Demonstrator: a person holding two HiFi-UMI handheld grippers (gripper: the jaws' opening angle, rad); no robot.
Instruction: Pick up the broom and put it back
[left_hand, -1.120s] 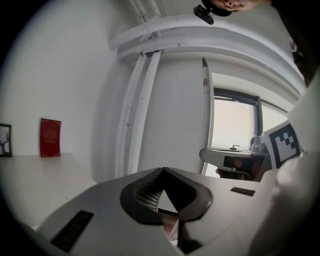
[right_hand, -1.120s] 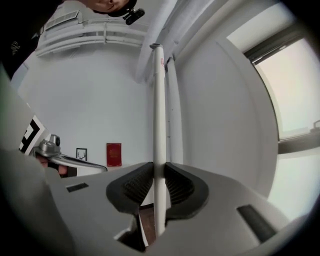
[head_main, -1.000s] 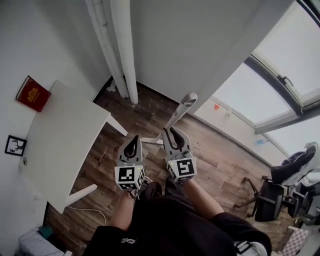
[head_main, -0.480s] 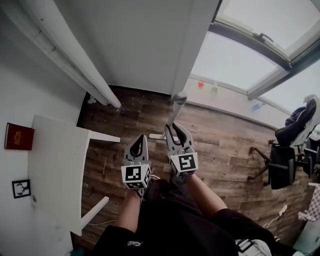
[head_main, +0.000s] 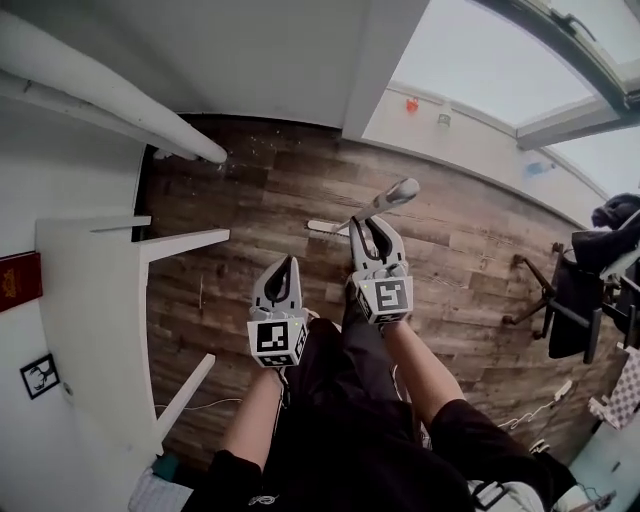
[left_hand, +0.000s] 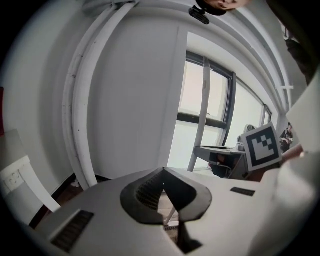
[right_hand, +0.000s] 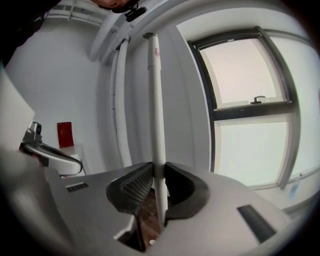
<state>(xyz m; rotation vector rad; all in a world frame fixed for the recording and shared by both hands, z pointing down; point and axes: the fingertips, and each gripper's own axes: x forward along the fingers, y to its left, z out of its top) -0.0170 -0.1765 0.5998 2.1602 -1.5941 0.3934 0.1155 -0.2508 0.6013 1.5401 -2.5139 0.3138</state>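
Observation:
The broom has a white handle (head_main: 385, 201) with its top end toward the upper right in the head view, and a pale head (head_main: 326, 228) low over the wood floor. My right gripper (head_main: 371, 231) is shut on the handle. In the right gripper view the broom handle (right_hand: 155, 115) rises straight up from between the dark pads of the right gripper (right_hand: 159, 175). My left gripper (head_main: 282, 270) hangs beside it on the left, apart from the broom. In its own view the left gripper (left_hand: 162, 174) has its jaws together with nothing between them.
A white table (head_main: 95, 300) stands at the left against the wall, with a red book (head_main: 18, 281) and a small framed picture (head_main: 38, 375) beyond it. White pipes (head_main: 130, 115) run down the wall corner. An office chair (head_main: 575, 295) stands at the right under the windows.
Both grippers have come down toward the floor with the broom in the right one. The head view has swung, and the handle's top now leans to the right.

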